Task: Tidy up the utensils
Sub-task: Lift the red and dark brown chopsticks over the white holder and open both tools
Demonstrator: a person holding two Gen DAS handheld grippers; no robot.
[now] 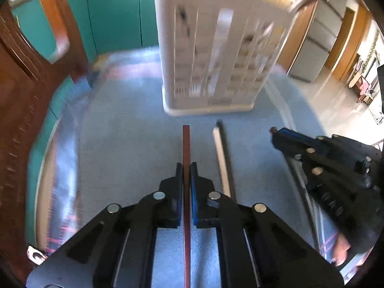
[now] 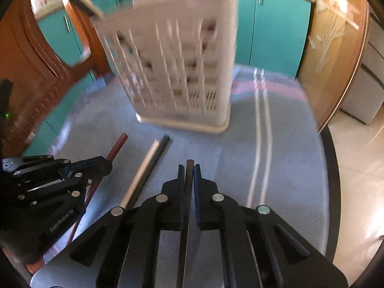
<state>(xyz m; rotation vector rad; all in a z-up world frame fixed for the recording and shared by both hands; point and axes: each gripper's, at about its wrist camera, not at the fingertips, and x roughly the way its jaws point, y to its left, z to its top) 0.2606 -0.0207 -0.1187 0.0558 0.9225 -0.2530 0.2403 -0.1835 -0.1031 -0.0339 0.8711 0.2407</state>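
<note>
1. Left wrist view: left gripper (image 1: pixel 186 168) clamped on a long reddish-brown ribbed chopstick-like stick (image 1: pixel 186 141), pads pressed flat on either side, tip pointing toward the tall white slotted plastic utensil basket (image 1: pixel 216 72).
2. Same view: a pale cream stick (image 1: pixel 220 158) and a thin dark stick (image 1: pixel 226 158) lying side by side on the blue towel-like cloth (image 1: pixel 120 144), just in front of the basket and to the right of the held stick.
3. Right wrist view: right gripper (image 2: pixel 189 171) closed narrow on a dark brown flat stick (image 2: pixel 189 180), tip likewise aimed at the basket (image 2: pixel 182 72); left gripper (image 2: pixel 96 165) visible nearer the camera than the basket, off to the left, with the reddish stick (image 2: pixel 117 146) jutting ahead of it.
4. Basket blurred in both views; contents unclear, though a few stick ends poke above its rim.
5. Handling, as a judgement: light, stiff, slender pieces, probably smooth enough to swivel or slip between flat pads if pinched near an end.
6. Best hold likely around mid-length or slightly toward the rear, so the free front end can be steered into the basket's top opening.
7. Ribbed surface on the reddish stick likely gives better purchase than the smooth dark one.
8. Main risk: a stick pivoting in the pads when its tip strikes the basket rim.
</note>
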